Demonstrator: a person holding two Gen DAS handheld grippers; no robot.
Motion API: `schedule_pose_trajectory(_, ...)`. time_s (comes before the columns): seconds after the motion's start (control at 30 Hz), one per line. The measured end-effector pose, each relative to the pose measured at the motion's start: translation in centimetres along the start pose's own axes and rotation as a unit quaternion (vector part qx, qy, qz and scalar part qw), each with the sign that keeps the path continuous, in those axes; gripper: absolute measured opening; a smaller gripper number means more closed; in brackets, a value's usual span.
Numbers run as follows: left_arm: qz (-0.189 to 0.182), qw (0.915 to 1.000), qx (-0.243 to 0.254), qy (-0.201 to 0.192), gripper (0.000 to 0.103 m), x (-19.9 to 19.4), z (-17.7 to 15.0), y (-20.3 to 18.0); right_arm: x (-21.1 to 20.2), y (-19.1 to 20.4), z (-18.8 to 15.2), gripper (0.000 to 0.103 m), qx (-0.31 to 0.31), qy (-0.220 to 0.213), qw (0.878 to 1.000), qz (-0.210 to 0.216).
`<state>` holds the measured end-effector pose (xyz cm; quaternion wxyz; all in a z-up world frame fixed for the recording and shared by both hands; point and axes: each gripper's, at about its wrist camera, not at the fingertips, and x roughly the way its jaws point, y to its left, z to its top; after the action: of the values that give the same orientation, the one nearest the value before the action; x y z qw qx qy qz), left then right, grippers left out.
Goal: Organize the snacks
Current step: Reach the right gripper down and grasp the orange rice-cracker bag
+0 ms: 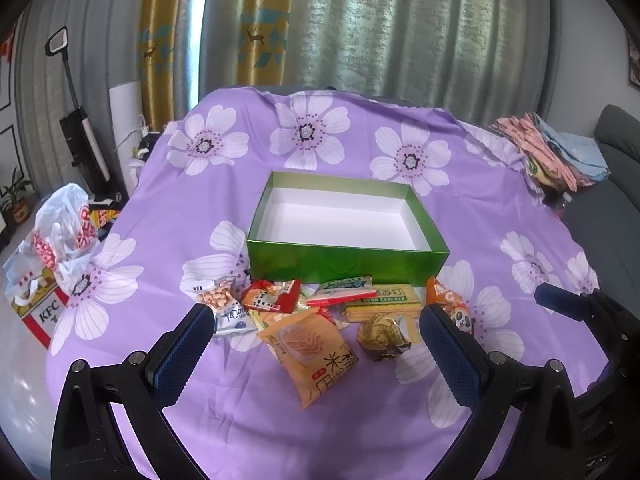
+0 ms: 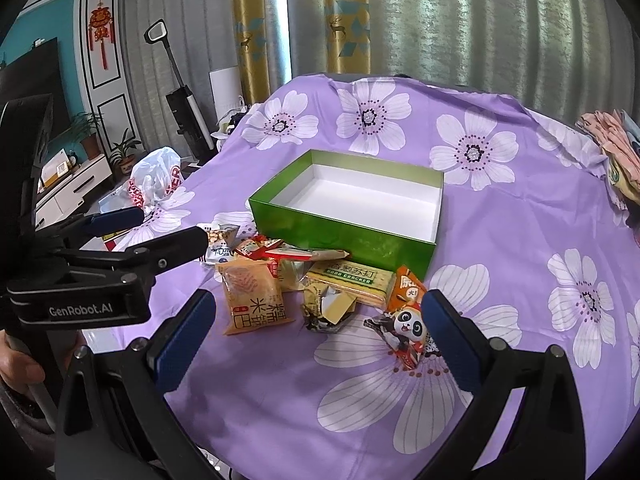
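Here, left gripper (image 1: pixel 316 320) and right gripper (image 2: pixel 320 316) both gaping, empty; green box (image 1: pixel 344 262) long axis crosswise, opening upward.

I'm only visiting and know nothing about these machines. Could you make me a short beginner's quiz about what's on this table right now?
1. True or false: the green box already holds snacks.
2. Which packet lies nearest the right claw: A) panda packet, B) peanut packet, C) soda crackers?
3. Fill in: the left claw is ____, holding nothing.

Key: 1 false, it is empty. 2 A. 3 open.
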<state>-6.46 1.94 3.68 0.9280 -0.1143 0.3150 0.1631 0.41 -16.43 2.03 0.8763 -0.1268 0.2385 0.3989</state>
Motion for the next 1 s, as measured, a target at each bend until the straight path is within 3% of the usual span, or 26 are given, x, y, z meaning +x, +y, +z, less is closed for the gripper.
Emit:
schedule_pose_trajectory(0.2,-0.002,1.0,-0.001,0.002,0.102,0.0,-0.2,0.1,0.2,-0.1,-0.2,0.103,0.001,0.004,1.0,0.002)
schedule_pose_trajectory(0.3,-0.021,0.9996,-0.01,0.015,0.102,0.3,-0.7,0.7,0.5,-0.1,-0.3,0.103,0.005,0.005,1.0,0.003)
schedule_pose_trajectory(0.37,-0.075,0.9959,-0.037,0.034,0.102,1.0,-1.1,1.8,0.7,-0.1,-0.6,0.103,0.008,0.006,1.0,0.006)
schedule_pose_trajectory(0.47,-0.159,0.9817,-0.079,0.069,0.102,2.2,-2.1,3.5,1.6,-0.4,-1.3,0.103,0.023,0.015,0.999,0.028)
schedule_pose_trajectory(0.53,-0.175,0.976,-0.089,0.094,0.102,3.1,-2.7,4.2,2.3,-0.6,-2.0,0.103,0.031,0.024,0.998,0.044)
schedule_pose_trajectory(0.67,-0.181,0.9637,-0.135,0.142,0.102,4.6,-4.8,6.1,4.0,-0.6,-3.3,0.103,0.043,0.043,0.994,0.086)
schedule_pose_trajectory(0.83,-0.156,0.9643,-0.161,0.141,0.102,5.6,-5.6,7.1,6.5,0.5,-4.6,0.099,0.041,0.07,0.987,0.141)
schedule_pose_trajectory(1.0,-0.141,0.9668,-0.156,0.146,0.102,7.2,-5.4,6.8,9.2,1.9,-4.9,0.094,0.05,0.08,0.976,0.195)
